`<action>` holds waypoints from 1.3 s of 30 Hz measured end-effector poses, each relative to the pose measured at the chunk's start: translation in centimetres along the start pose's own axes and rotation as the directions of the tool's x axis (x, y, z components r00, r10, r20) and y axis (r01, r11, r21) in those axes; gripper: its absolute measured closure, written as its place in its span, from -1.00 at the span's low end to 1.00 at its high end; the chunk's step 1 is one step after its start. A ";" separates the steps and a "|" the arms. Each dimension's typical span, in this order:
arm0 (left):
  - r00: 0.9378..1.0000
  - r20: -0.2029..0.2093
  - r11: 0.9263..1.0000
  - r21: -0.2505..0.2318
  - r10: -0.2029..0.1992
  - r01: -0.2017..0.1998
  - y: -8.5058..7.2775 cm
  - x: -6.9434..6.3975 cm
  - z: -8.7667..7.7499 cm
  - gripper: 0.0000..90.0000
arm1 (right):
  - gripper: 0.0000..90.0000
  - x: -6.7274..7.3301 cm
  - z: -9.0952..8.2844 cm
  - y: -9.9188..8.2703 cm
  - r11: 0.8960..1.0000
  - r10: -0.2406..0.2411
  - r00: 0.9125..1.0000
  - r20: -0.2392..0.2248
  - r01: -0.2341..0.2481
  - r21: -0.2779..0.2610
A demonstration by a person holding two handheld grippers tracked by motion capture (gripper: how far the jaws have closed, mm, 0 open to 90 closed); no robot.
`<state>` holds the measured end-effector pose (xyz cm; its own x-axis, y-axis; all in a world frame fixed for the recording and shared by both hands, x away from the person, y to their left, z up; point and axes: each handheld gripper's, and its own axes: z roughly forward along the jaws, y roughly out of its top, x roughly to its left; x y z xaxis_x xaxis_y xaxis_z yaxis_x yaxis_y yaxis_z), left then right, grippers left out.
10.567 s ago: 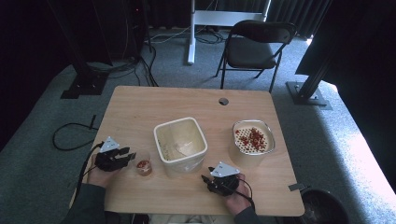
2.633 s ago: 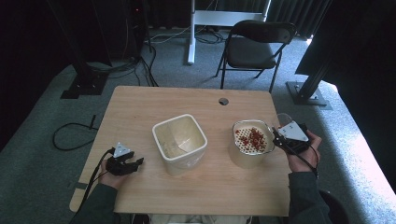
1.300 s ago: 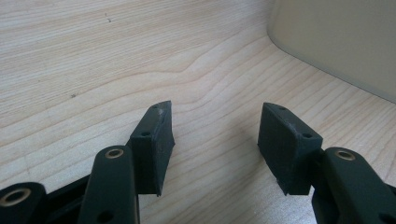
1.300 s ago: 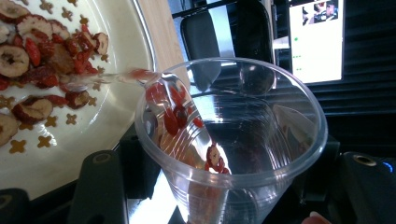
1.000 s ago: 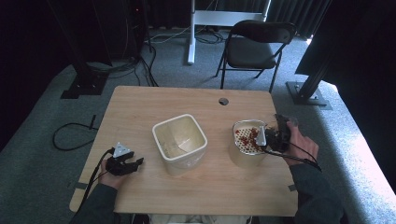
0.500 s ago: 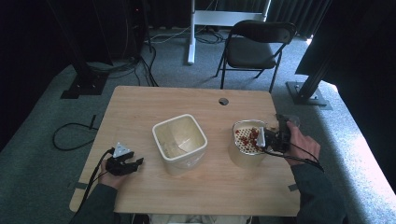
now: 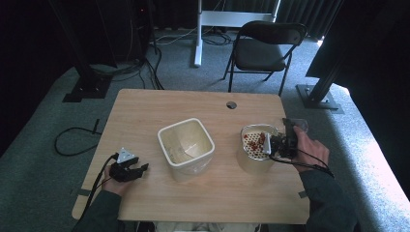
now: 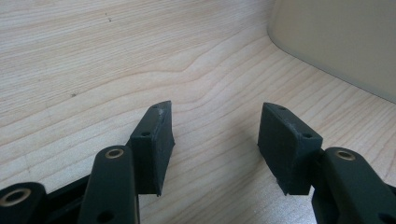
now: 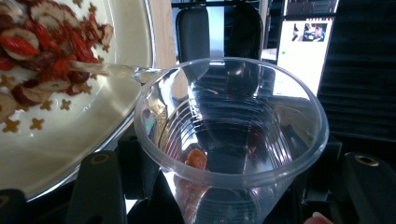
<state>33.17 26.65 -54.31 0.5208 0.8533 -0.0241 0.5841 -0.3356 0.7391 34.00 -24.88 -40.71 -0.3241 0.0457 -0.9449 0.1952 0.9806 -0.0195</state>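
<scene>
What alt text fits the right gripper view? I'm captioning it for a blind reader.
The right gripper holds a clear plastic cup, tipped over a white bowl of red dried fruit pieces; one piece remains inside the cup.

The left gripper (image 7: 141, 168) lies low at the near left, held in the left hand (image 7: 116, 180), with the forearm entering from the bottom edge and the cable trailing back along the sleeve. Its jaws point right and stand well apart, with nothing between the pads (image 8: 155, 147). The right gripper (image 7: 270, 143) is held in the right hand (image 7: 309, 152), the forearm rising from the lower right. It is rolled onto its side, jaws pointing left. The jaws are part-way closed, one on each side of a clear cup (image 9: 231, 135), gripping it.
</scene>
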 end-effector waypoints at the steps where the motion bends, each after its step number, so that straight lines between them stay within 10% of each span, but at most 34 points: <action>1: 1.000 0.000 1.000 0.000 0.000 0.000 0.0 0.0 0.0 0.02 | -0.20 0.0 -0.1 0.1 1.000 -0.005 1.000 0.001 0.005 -0.004; 39: 1.000 0.003 1.000 -0.001 -0.005 0.005 0.0 0.0 0.0 0.02 | -0.23 0.3 0.3 0.9 0.985 -0.154 0.988 0.013 0.153 0.080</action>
<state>33.15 26.71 -54.31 0.5194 0.8540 -0.0301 0.5865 -0.3307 0.7393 34.33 -24.07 -41.13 -0.3381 -0.1086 -0.9348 0.2171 0.9575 -0.1897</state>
